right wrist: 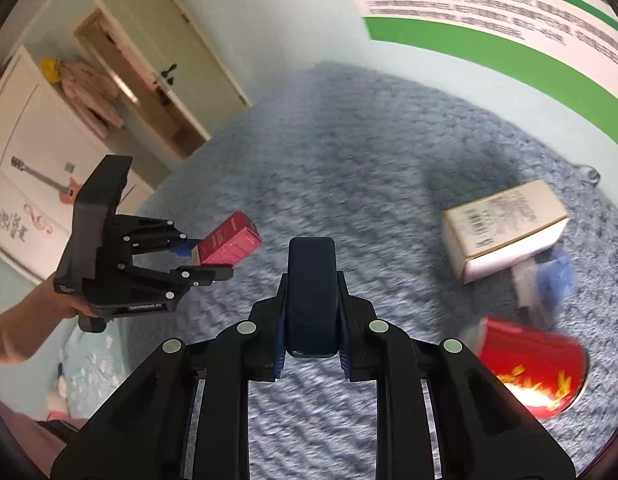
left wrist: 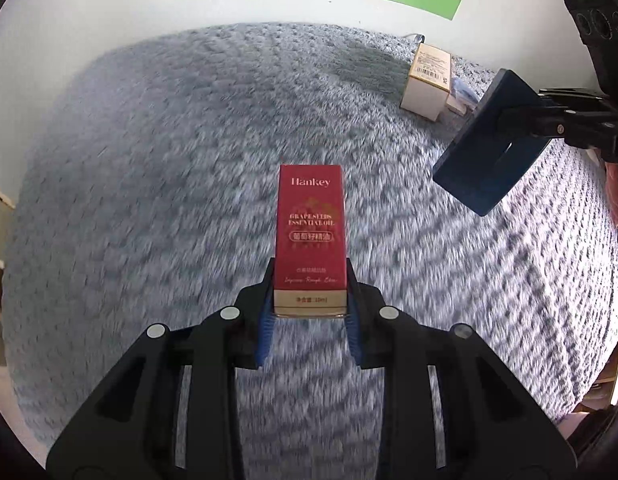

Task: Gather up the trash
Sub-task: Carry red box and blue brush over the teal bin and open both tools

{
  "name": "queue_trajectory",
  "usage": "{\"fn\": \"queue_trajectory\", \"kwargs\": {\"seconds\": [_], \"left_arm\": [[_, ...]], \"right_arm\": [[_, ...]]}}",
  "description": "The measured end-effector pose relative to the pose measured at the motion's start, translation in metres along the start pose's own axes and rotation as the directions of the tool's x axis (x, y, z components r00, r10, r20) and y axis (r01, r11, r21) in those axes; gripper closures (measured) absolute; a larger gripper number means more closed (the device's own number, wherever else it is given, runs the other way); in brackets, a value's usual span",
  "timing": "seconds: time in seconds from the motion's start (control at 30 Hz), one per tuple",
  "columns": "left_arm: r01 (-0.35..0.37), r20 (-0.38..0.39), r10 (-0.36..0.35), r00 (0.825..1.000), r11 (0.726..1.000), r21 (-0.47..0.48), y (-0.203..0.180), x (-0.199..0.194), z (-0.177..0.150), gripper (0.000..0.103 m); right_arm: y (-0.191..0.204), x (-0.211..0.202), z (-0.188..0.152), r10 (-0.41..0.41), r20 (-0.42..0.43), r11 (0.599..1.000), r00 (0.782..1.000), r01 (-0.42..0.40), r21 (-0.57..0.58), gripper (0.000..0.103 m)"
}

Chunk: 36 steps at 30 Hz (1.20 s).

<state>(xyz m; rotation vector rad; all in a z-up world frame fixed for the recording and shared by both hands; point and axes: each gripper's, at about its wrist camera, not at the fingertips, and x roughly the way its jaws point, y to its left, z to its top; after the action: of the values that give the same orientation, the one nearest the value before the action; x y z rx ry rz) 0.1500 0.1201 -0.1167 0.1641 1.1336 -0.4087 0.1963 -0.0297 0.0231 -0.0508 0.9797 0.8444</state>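
Note:
My left gripper [left wrist: 310, 300] is shut on a red "Hankey" essential-oil box [left wrist: 310, 232] and holds it above the grey fleece blanket [left wrist: 169, 160]. From the right wrist view the left gripper [right wrist: 205, 260] shows at the left with the red box [right wrist: 229, 245] in it. My right gripper [right wrist: 312, 320] is shut on a dark blue flat case [right wrist: 312, 296], also held above the blanket; it shows at the right of the left wrist view [left wrist: 489, 148]. A white and tan carton [right wrist: 505, 228] lies on the blanket, also in the left wrist view [left wrist: 429, 78].
A red cup or can with yellow print [right wrist: 537, 372] lies on its side at the lower right. A blue and white wrapper [right wrist: 549, 280] lies beside the carton. A green-and-white poster [right wrist: 509, 20] hangs on the wall. A door [right wrist: 161, 60] and a white wardrobe [right wrist: 25, 168] stand at the left.

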Motion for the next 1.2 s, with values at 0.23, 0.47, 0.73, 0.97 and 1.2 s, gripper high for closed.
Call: {"fn": "queue_trajectory", "kwargs": {"seconds": [0.23, 0.47, 0.73, 0.97, 1.2], "left_arm": [[-0.059, 0.01, 0.06, 0.998, 0.996, -0.064, 0.009, -0.048, -0.069, 0.076], [-0.102, 0.009, 0.106, 0.994, 0.97, -0.223, 0.022, -0.09, -0.149, 0.076], [-0.133, -0.02, 0.138, 0.99, 0.889, -0.438, 0.031, -0.121, -0.25, 0.076], [-0.174, -0.056, 0.177, 0.983, 0.775, -0.607, 0.036, -0.141, -0.335, 0.076], [-0.194, -0.102, 0.177, 0.979, 0.648, -0.736, 0.032, -0.142, -0.412, 0.076]], "right_arm": [[0.073, 0.026, -0.015, 0.109, -0.074, 0.988, 0.991, -0.117, -0.104, 0.082], [0.146, 0.057, -0.027, 0.2, -0.173, 0.948, 0.964, -0.235, -0.214, 0.082], [0.236, 0.096, -0.043, 0.29, -0.305, 0.864, 0.907, -0.386, -0.325, 0.082], [0.313, 0.134, -0.063, 0.33, -0.444, 0.766, 0.833, -0.511, -0.39, 0.082], [0.376, 0.179, -0.094, 0.284, -0.586, 0.697, 0.759, -0.583, -0.417, 0.082]]}}
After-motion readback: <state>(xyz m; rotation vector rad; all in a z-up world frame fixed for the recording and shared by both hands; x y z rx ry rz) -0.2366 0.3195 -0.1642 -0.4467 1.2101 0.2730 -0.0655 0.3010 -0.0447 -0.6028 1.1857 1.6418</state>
